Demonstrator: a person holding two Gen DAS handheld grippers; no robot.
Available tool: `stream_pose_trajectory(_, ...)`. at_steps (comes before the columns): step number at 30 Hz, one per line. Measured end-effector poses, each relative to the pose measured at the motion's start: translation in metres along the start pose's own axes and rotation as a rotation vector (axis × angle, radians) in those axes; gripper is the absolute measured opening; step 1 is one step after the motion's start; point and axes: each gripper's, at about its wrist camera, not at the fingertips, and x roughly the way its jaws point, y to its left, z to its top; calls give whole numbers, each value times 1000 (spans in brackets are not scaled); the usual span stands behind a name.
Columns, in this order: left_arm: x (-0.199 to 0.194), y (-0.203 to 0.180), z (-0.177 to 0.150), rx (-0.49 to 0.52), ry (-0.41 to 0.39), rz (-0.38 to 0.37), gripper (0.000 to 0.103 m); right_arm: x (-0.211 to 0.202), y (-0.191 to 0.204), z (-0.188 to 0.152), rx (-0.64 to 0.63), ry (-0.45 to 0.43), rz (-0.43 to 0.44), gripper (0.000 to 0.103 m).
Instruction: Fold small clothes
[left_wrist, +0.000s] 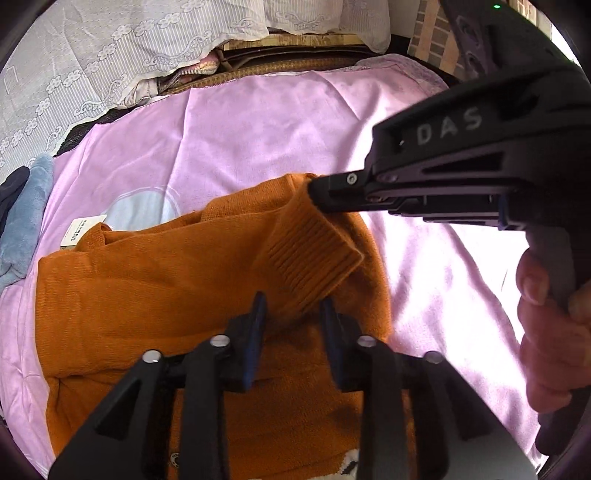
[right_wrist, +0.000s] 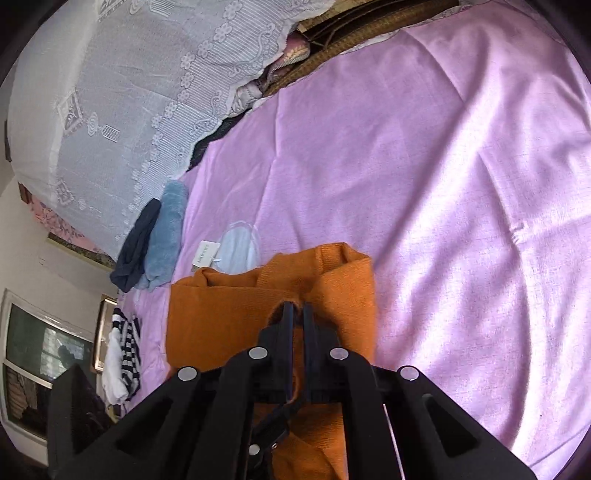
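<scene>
An orange knit sweater (left_wrist: 166, 277) lies on a pink sheet (left_wrist: 258, 129); it also shows in the right wrist view (right_wrist: 221, 314). One sleeve with a ribbed cuff (left_wrist: 310, 251) is lifted across the body. My right gripper (right_wrist: 298, 314) is shut on the sleeve's fabric; it shows from the side in the left wrist view (left_wrist: 317, 194). My left gripper (left_wrist: 293, 310) is open just above the sweater, its jaws on either side of the cuff's lower edge without pinching it.
A blue fleece item (right_wrist: 166, 236) and a dark garment (right_wrist: 136, 247) lie at the sheet's left edge. A striped garment (right_wrist: 125, 358) lies further off. A white label (right_wrist: 205, 254) sits by the collar. White lace bedding (right_wrist: 129, 92) lies behind.
</scene>
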Motion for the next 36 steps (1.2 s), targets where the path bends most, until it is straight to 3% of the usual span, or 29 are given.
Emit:
stream_pose_trajectory(2,-9,-2,-3,18,-14,-7,57,-3,-9,-4,18,-6,-21,7)
stream_pose_trajectory(7,-33,7,-14,54,-38,-1,72,-29,-22,-7,68,-87,-54,7)
stream_pose_trajectory(10,-34,37,-11,-17,-36,33,74,-38,0,-4,0,-110,-17,7)
stream_pose_trajectory(16,-14,112,6,-186,1,135,74,-2,41,-3,-105,-18,12,7)
stream_pose_trajectory(19,1,135,2,-188,39,205,74,17,27,-9,-69,23,-55,7)
stream_pose_trajectory(21,12,152,-8,-207,77,245,74,23,6,-12,-19,36,-110,1)
stream_pose_trajectory(23,17,167,-18,-236,85,238,81,25,-14,-13,38,38,-53,0)
stream_pose_trajectory(27,8,171,-20,-215,77,270,84,19,-5,-12,22,29,-74,4)
stream_pose_trajectory(32,-19,173,-12,-225,5,231,83,11,30,-5,-82,-14,-56,14)
stream_pose_trajectory(36,-9,187,-16,-236,48,308,83,27,37,-1,-84,12,-41,21)
